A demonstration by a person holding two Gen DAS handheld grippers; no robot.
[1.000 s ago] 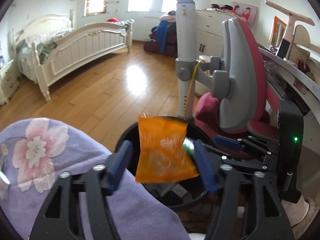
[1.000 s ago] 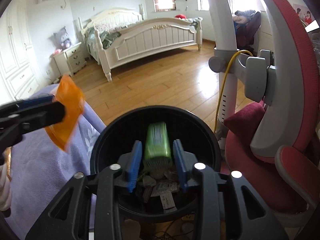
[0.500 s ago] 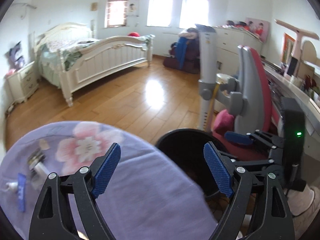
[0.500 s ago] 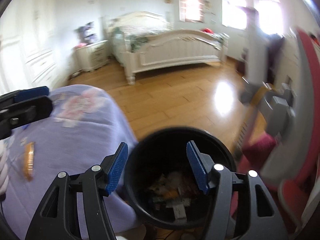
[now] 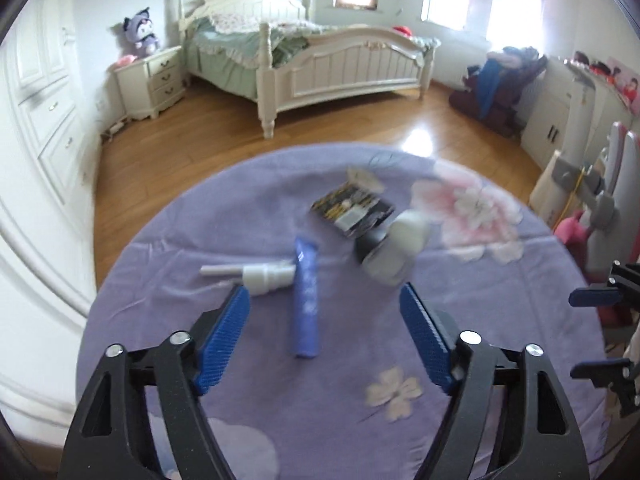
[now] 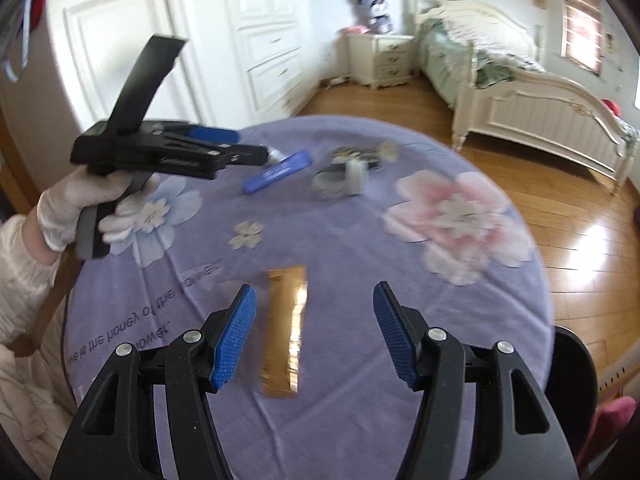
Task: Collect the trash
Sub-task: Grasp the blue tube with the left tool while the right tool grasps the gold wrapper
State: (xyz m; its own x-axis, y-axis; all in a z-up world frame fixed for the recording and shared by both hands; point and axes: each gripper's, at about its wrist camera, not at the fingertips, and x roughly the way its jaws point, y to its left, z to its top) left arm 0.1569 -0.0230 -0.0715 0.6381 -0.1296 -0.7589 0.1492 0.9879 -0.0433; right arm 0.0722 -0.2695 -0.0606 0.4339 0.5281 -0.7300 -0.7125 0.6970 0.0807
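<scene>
A round table under a purple flowered cloth (image 5: pixel 248 360) holds the trash. In the left wrist view I see a blue tube (image 5: pixel 306 300), a white pump head (image 5: pixel 256 274), a dark wrapper (image 5: pixel 352 210) and a grey-white roll (image 5: pixel 394 246). My left gripper (image 5: pixel 324 300) hovers over the tube, jaws closing, pads touching nothing. A flat gold wrapper (image 6: pixel 286 332) lies under my open, empty right gripper (image 6: pixel 314 300). A gloved hand (image 6: pixel 68 208) holds the left gripper (image 6: pixel 248 146) at that view's upper left.
The black bin (image 6: pixel 572 364) stands at the table's right edge, beside a red chair (image 5: pixel 576 232). A white bed (image 5: pixel 340 68) and nightstand (image 5: pixel 150 80) stand across the wooden floor (image 5: pixel 180 152). White wardrobe doors (image 6: pixel 132 40) rise behind the table.
A second ago the left gripper held an orange wrapper and the right a green item over the bin. Both let go, opened, and swung left over the table.
</scene>
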